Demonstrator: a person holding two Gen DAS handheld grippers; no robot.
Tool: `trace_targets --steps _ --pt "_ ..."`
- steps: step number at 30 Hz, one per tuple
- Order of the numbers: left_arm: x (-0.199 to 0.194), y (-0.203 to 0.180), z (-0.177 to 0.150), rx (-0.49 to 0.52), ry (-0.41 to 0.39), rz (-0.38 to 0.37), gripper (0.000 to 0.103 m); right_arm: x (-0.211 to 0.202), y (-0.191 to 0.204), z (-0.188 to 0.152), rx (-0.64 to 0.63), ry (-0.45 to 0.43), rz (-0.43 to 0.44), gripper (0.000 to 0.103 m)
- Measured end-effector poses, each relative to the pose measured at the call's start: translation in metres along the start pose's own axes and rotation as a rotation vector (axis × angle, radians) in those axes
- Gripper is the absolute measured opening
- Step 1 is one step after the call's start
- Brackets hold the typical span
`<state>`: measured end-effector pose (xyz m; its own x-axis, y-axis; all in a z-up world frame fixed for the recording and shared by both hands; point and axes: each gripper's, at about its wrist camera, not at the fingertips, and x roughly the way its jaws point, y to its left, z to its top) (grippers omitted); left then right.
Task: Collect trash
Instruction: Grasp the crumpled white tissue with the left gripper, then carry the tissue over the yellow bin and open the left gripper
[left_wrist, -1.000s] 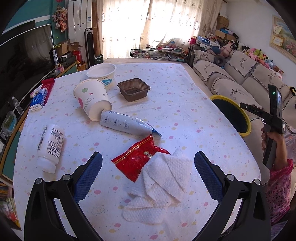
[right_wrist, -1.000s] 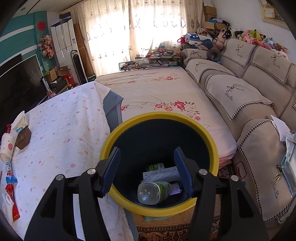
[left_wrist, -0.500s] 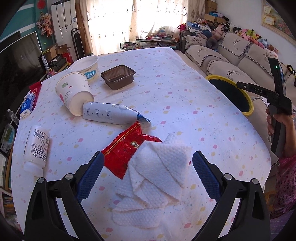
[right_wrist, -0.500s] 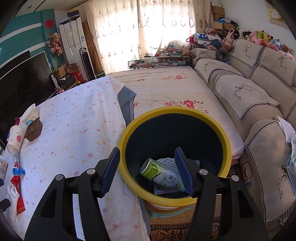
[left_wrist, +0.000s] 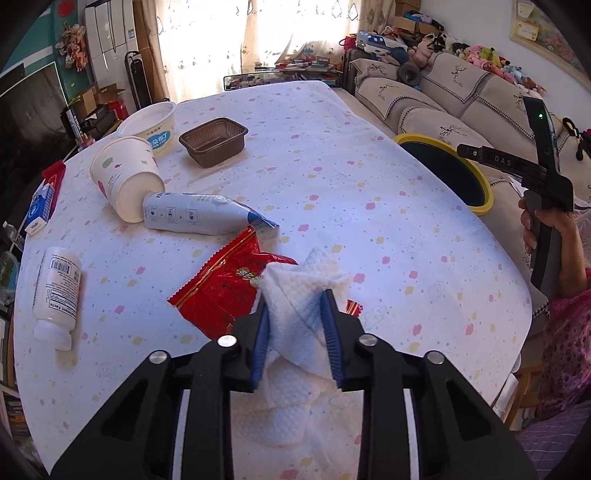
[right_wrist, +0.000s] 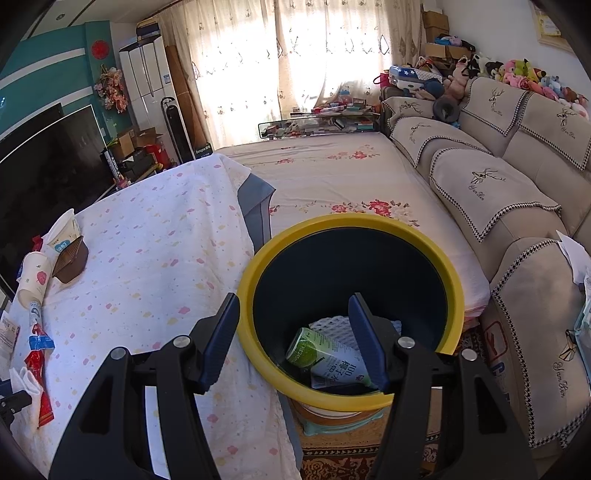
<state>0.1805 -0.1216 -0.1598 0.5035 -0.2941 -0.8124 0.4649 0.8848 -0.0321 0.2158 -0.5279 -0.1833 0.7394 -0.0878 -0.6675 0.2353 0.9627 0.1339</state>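
**A:** What have I got in the left gripper (left_wrist: 297, 325)?

**B:** Its blue pads are pinched on a raised fold of the white embossed paper towel (left_wrist: 295, 332), which lies on the near part of the spotted tablecloth (left_wrist: 369, 192), overlapping the crinkled red foil snack wrapper (left_wrist: 225, 288)

**A:** How will it handle?

**B:** My guess is very light, soft and limp; it will droop and could tear or slip, so I'd take it at a bunched fold like this one. The wrapper underneath may cling and ride along

**A:** And the right gripper (right_wrist: 293, 339)?

**B:** Spread wide, holding nothing, above the yellow-rimmed dark trash bin (right_wrist: 452, 280) beside the table. A green and white carton (right_wrist: 328, 360) lies inside

**A:** Any writing?

**B:** "100" on that carton, "Drug Facts" on the white plastic bottle (left_wrist: 55, 295), "DAS" on the right tool; the tub's Chinese print I can't make out
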Motion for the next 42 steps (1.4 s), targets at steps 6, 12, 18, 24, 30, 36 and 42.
trace_targets --steps 6,12,18,24,30,36,42 --pt "-0.027 0.002 -0.001 0.009 -0.050 -0.016 0.010 -0.005 0.002 0.002 -0.002 -0.011 0.005 0.058" --pt "-0.066 0.003 0.015 0.005 -0.142 -0.003 0.009 -0.014 0.002 0.004 -0.001 -0.032 0.005 0.058" --pt "-0.086 -0.007 0.048 0.024 -0.204 -0.018 0.009 -0.028 -0.005 0.002 0.000 -0.058 -0.009 0.058" --pt "-0.075 -0.038 0.093 0.047 -0.237 -0.070 0.009 -0.042 -0.021 -0.003 0.014 -0.088 -0.036 0.062" --pt "-0.044 -0.091 0.140 0.107 -0.233 -0.170 0.009 -0.055 -0.046 -0.008 0.042 -0.112 -0.072 0.062" --pt "-0.006 -0.155 0.187 0.171 -0.207 -0.252 0.009 -0.068 -0.071 -0.016 0.078 -0.128 -0.105 0.063" --pt "0.046 -0.211 0.223 0.201 -0.157 -0.308 0.009 -0.071 -0.089 -0.022 0.097 -0.122 -0.121 0.064"
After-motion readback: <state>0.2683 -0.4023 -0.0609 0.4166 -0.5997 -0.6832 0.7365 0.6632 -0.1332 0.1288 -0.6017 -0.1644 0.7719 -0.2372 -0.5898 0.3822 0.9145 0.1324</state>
